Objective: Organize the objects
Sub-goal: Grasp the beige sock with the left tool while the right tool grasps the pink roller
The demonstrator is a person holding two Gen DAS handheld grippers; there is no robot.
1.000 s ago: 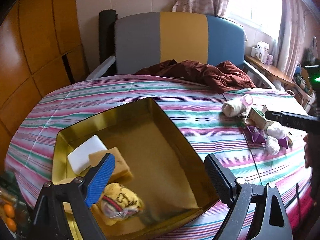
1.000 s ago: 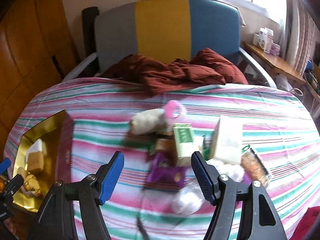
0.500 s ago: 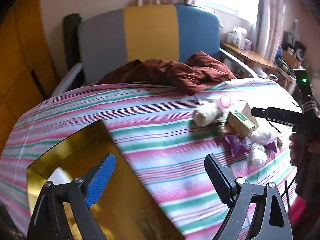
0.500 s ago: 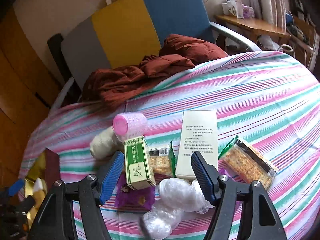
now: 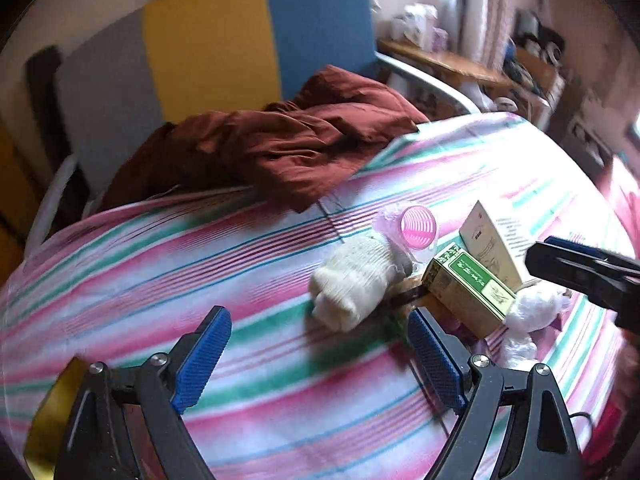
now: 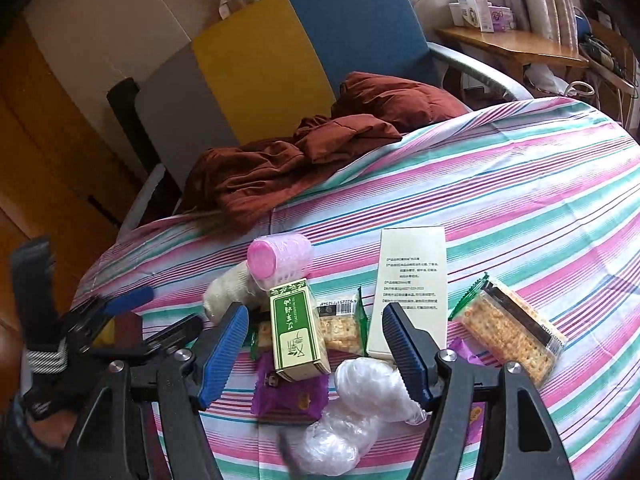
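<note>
A pile of objects lies on the striped tablecloth (image 6: 520, 168): a green and cream box (image 6: 298, 330) (image 5: 468, 288), a pink roller (image 6: 280, 258) (image 5: 418, 227), a rolled white sock (image 5: 354, 280) (image 6: 228, 292), a tall cream box (image 6: 412, 284) (image 5: 498, 240), cracker packs (image 6: 508, 328), a purple packet (image 6: 290, 398) and clear plastic wraps (image 6: 368, 390). My right gripper (image 6: 316, 354) is open and empty, its fingers either side of the green box. My left gripper (image 5: 320, 360) is open and empty, just short of the sock.
A dark red cloth (image 5: 280, 148) (image 6: 304, 152) lies at the table's far edge against a grey, yellow and blue chair (image 6: 280, 60). A corner of the gold tray (image 5: 52, 412) shows at lower left. A wooden shelf (image 6: 508, 42) with boxes stands at the right.
My left gripper has swung right, away from the gold tray and toward the pile. My right gripper has moved closer over the green box. Both stay open.
</note>
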